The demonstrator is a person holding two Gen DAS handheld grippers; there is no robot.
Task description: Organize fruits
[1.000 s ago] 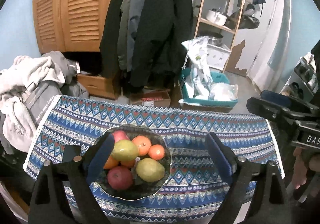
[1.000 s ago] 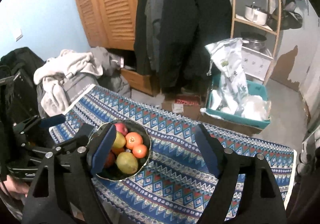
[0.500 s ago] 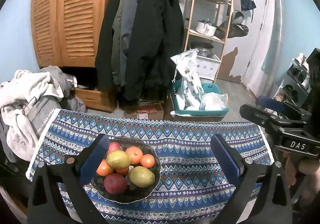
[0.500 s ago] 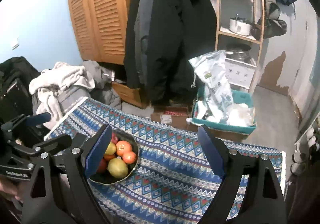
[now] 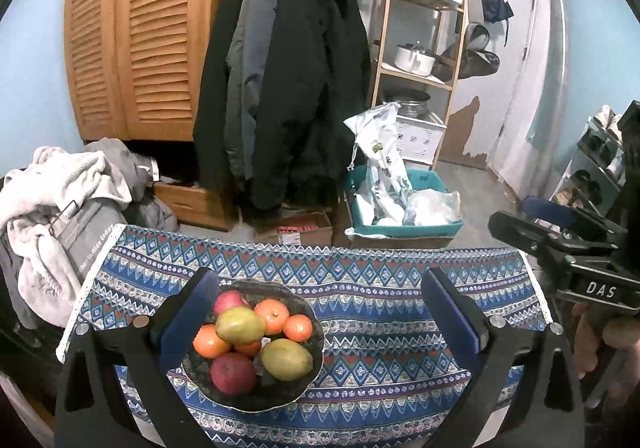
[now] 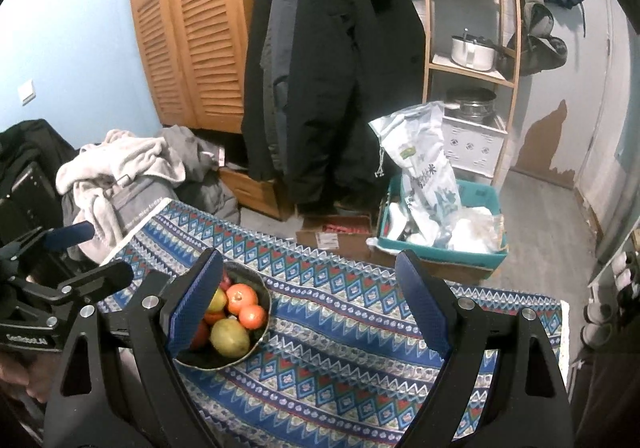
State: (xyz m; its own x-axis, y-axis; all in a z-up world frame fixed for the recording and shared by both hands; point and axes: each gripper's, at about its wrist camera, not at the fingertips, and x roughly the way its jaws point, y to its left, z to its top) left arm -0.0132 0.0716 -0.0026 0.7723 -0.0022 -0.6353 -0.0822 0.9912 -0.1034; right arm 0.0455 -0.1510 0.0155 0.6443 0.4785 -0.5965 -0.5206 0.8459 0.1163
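A dark bowl (image 5: pixel 316 358) sits on the left part of the blue patterned tablecloth (image 5: pixel 372 300). It holds several fruits: red apples (image 5: pixel 233 373), oranges (image 5: pixel 272 315) and yellow-green mangoes (image 5: pixel 286 358). My left gripper (image 5: pixel 320 318) is open and empty, held above the table's near edge, with the bowl just right of its left finger. My right gripper (image 6: pixel 310 306) is open and empty, over the cloth to the right of the bowl (image 6: pixel 262 334). Its left finger hides part of the bowl.
Behind the table stand a wooden louvred wardrobe (image 5: pixel 136 36), hanging dark coats (image 5: pixel 288 88), a shelf rack with pots (image 5: pixel 420 60) and a teal bin of bags (image 5: pixel 400 204). A heap of clothes (image 5: pixel 56 200) lies at the left.
Both grippers have pulled back and tilted upward, so the bowl and table sit lower and smaller in both views. The fruits have not moved.
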